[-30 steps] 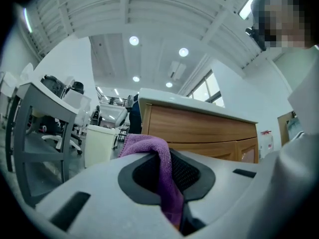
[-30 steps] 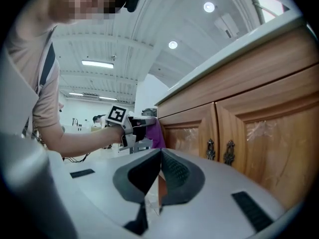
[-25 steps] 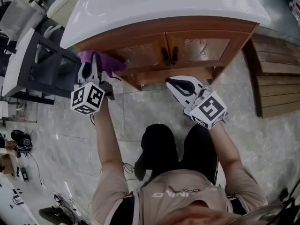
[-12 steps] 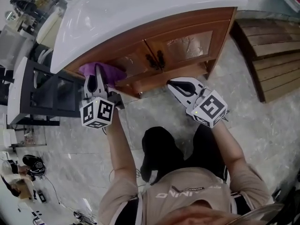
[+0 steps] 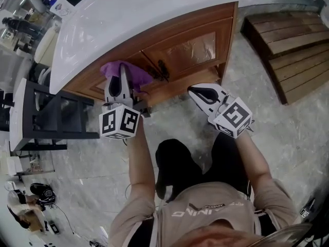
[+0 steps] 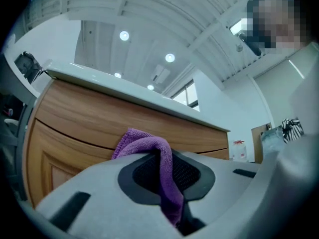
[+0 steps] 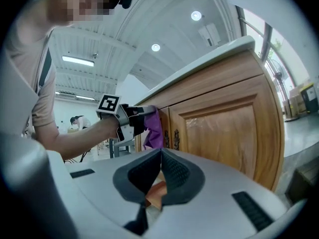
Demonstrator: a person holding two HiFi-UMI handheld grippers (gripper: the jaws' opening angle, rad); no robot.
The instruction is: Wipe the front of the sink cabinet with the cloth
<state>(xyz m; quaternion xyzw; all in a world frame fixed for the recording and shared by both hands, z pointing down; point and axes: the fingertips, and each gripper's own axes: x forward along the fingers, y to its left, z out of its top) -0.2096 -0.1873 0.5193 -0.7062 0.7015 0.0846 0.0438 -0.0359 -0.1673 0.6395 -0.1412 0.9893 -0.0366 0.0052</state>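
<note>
The left gripper point(image 5: 122, 75) has its jaws clamped on a fold of the purple cloth point(image 5: 134, 74), with the rest bunched past its tips and pressed against the wooden front of the sink cabinet point(image 5: 191, 46), just under the white sink top point(image 5: 154, 9). That grip looks meant to let the wad, not the jaws, rub the wood, with the dark door handles point(image 5: 160, 68) just to its right. The right gripper point(image 5: 196, 92) has its jaws closed together on nothing and hangs low, short of the cabinet's lower edge and well to the right of the left one — probably parked clear of the wiping path
</note>
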